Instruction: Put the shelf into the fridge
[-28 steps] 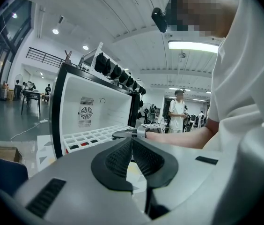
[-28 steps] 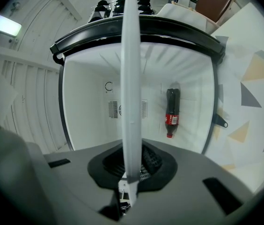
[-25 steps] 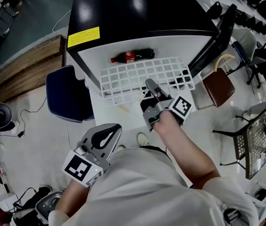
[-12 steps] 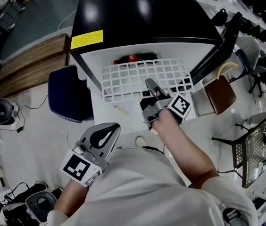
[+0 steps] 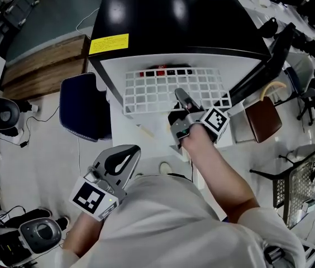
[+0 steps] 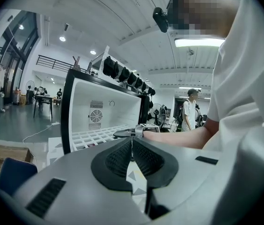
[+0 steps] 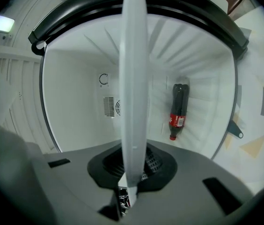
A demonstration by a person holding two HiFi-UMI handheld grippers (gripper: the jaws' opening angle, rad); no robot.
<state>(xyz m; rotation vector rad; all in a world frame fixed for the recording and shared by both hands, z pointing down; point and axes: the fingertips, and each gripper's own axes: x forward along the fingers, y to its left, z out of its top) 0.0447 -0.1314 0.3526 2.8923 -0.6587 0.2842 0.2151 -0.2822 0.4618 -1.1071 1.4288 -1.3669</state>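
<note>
As fridge holds bottle, shelf partly in

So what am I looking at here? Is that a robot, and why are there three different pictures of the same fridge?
There is no robot here. A person holds a hand-held gripper in each hand. The top-down picture comes from a camera on the person's head. The other two come from cameras riding on each gripper, looking along its fingers.

The right gripper has its fingers closed on the near edge of a white wire shelf, which appears to sit partway into the open fridge. In the right gripper view that shelf shows edge-on, as a pale bar down the middle. A cola bottle lies inside the fridge, below the shelf.

The left gripper is held near the person's body, fingers together with nothing between them.
</note>
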